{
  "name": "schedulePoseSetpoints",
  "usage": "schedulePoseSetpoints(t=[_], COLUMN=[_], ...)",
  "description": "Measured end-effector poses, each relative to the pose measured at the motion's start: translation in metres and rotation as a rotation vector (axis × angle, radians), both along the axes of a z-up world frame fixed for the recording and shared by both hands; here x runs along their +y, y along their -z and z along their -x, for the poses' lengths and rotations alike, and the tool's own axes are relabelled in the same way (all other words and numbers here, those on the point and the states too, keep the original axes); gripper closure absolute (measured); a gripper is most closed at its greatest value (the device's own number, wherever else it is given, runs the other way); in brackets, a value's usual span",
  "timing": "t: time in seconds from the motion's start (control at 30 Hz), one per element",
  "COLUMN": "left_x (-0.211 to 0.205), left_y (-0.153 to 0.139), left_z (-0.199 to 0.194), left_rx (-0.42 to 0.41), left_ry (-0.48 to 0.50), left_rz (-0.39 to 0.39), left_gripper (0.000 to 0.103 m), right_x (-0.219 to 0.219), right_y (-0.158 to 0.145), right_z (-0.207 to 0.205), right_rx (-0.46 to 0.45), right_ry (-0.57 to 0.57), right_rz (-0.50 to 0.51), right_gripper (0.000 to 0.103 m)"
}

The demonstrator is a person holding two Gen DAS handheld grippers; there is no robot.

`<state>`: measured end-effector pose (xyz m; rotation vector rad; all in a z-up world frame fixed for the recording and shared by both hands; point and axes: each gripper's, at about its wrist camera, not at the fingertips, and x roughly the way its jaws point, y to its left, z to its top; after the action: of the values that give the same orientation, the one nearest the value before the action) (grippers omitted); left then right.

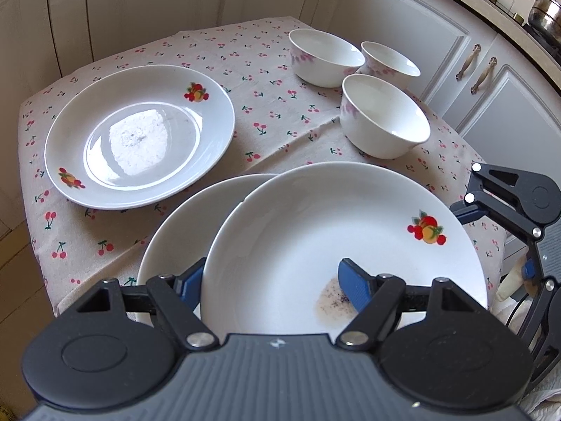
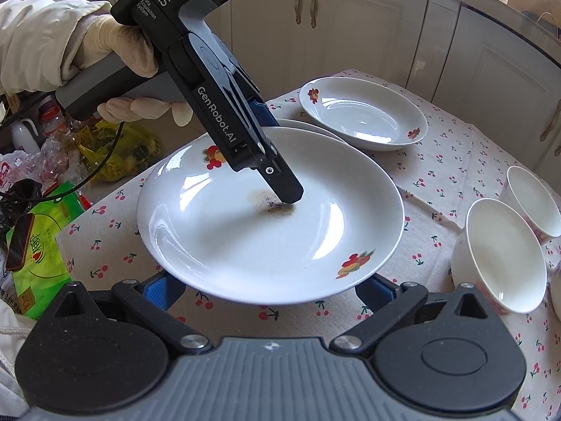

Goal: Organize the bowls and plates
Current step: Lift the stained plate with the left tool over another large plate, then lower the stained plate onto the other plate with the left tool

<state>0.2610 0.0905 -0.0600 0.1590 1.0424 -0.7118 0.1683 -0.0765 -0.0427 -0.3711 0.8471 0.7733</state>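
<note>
**Stained plate gripped at its rim, over a second plate**

The left tool (image 1: 270,287), jaws part-closed, pinches the rim of the stained plate (image 1: 336,242), low in the left view, one finger inside by the brown stain, one beneath. That plate overlaps another plate (image 1: 182,224); a third plate (image 1: 140,133) lies upper left. Best to keep it level and centre it before letting go.

The right view alone shows the gloved hand (image 2: 115,52). The right tool (image 2: 270,289) has its fingers wide apart, empty, under the plate's near edge. Three bowls (image 1: 382,119) wait on the worktop (image 1: 273,105).

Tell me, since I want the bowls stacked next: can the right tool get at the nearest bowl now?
Probably not yet: the right tool sits under the raised plate, its fingers spread beneath it. The nearest bowl stands unobstructed beside it.
</note>
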Motion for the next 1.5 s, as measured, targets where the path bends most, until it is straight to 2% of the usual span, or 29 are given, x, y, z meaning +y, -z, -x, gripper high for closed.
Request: schedulePoseSetpoints(t=[0.77,1.5], left_x=[-0.0004,0.0022], left_y=[0.0064,-0.0023], left_z=[-0.009,-0.0068], left_rx=[-0.003,-0.056], left_ry=[-0.024,-0.041], left_rz=[-0.022,-0.052], left_gripper=[0.026,0.025], right_x=[0.0071,0.007], right_y=[-0.0016,-0.0032], right_z=[-0.0045,-0.0031], right_rx=[0.025,0.0], right_ry=[0.024,0.017], right_rz=[0.019,0.019], right_gripper=[0.0,0.0])
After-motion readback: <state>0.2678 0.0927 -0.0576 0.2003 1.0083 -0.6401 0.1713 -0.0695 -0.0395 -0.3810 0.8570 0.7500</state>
